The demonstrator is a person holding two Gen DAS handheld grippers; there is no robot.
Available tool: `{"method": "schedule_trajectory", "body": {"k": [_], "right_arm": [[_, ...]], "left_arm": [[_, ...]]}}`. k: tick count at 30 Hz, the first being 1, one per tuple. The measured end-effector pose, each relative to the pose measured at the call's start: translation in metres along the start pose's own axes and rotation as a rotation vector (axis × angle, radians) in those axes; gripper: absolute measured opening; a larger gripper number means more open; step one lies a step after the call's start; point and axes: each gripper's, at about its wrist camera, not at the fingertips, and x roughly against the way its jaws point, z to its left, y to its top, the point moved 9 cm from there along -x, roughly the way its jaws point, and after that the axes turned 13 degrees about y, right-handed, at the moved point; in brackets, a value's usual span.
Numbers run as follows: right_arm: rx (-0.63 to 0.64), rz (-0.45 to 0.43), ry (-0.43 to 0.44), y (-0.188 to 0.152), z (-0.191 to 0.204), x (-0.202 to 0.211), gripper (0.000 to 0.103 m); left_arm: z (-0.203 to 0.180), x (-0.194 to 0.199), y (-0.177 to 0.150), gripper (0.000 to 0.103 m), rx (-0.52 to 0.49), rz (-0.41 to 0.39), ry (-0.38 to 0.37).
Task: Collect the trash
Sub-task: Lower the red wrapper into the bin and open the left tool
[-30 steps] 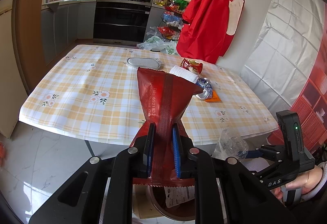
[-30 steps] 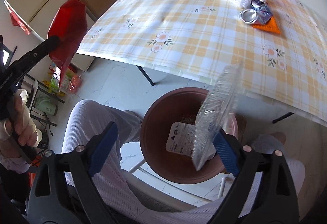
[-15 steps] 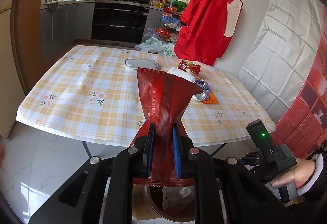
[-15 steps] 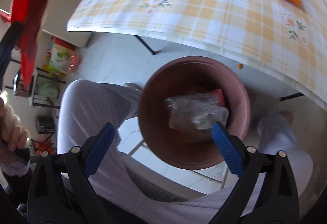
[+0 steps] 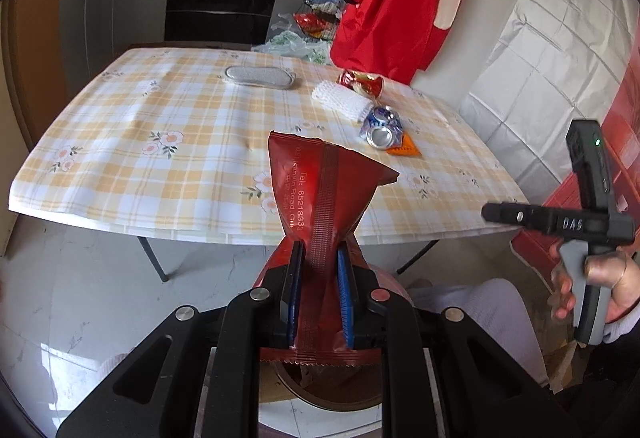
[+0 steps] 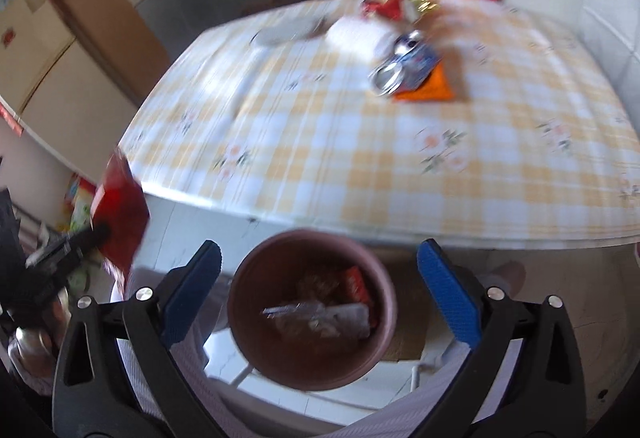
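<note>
Left wrist view: the left gripper [image 5: 318,294] was clamped on a red wrapper [image 5: 320,206] above the brown bin [image 5: 320,394], not yet dropped. Far right on the table [image 5: 120,142] lay a crushed can [image 5: 382,124], an orange scrap [image 5: 405,149], white foam netting [image 5: 340,100] and a red packet [image 5: 360,82], all left to collect.

Right wrist view: only here did the bin's contents show, a clear plastic wrapper [image 6: 320,318] among other trash. The right gripper [image 6: 318,298] stood wide apart, holding nothing.

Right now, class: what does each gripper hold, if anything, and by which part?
The left gripper pinches the red snack wrapper near its crimped bottom edge. The right gripper is open and holds nothing.
</note>
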Motion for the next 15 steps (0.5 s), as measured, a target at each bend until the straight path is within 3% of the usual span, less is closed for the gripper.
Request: {"method": "schedule_trajectory", "body": {"k": [5,14,15], "right_arm": [[-0.033,-0.084,-0.018,0.012,-0.028,0.025,0.097],[-0.061,-0.115,-0.038,0.005,-0.057,0.039,0.097],[-0.067,-0.114,-0.039,0.003,-0.060,0.038,0.097]], "left_arm": [[-0.031,-0.030,-0.023,0.016,-0.063,0.095,-0.028],[-0.074,-0.071,-0.060,0.017,-0.150,0.213,-0.080],[-0.077,-0.075,-0.064,0.023,-0.165,0.221,-0.072]]}}
